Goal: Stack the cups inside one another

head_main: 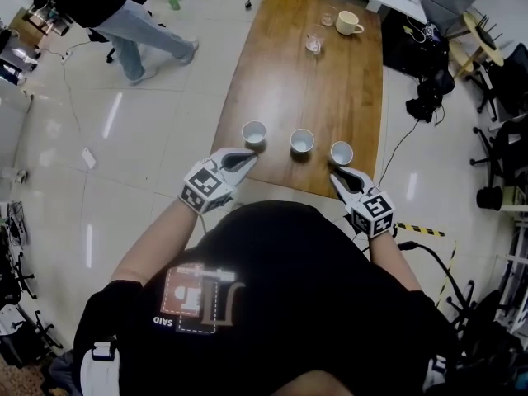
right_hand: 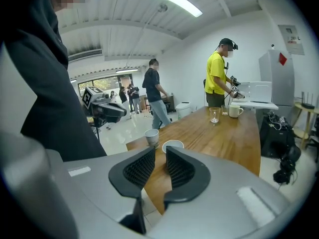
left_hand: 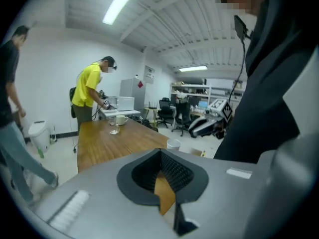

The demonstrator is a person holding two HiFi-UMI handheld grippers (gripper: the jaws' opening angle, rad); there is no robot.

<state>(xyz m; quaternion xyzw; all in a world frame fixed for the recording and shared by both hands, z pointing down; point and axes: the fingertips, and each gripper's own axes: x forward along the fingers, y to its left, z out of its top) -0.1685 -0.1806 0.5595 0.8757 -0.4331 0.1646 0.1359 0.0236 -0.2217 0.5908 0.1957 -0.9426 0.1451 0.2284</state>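
Left gripper view shows the left claw [left_hand: 160, 156] pressed shut with nothing in it. The right claw [right_hand: 159, 152] has its jaws a little apart and empty, with wood showing through the gap. Both hover at the near edge of the tabletop [head_main: 313, 89]. The left claw is just beside the left cup [head_main: 254, 132] and the right claw is just short of the right cup [head_main: 341, 153], with the middle cup [head_main: 302, 141] between them. All three white cups stand upright in a row, apart from one another, and none is nested. The stacking looks not yet begun; a first grasp is what remains, and for that the left claw would have to open. Farther along the tabletop sit a mug [head_main: 348, 23] and a glass [head_main: 313, 44], well apart from the row, and nothing blocks the cups. A person in yellow [right_hand: 218, 78] works at the far end.
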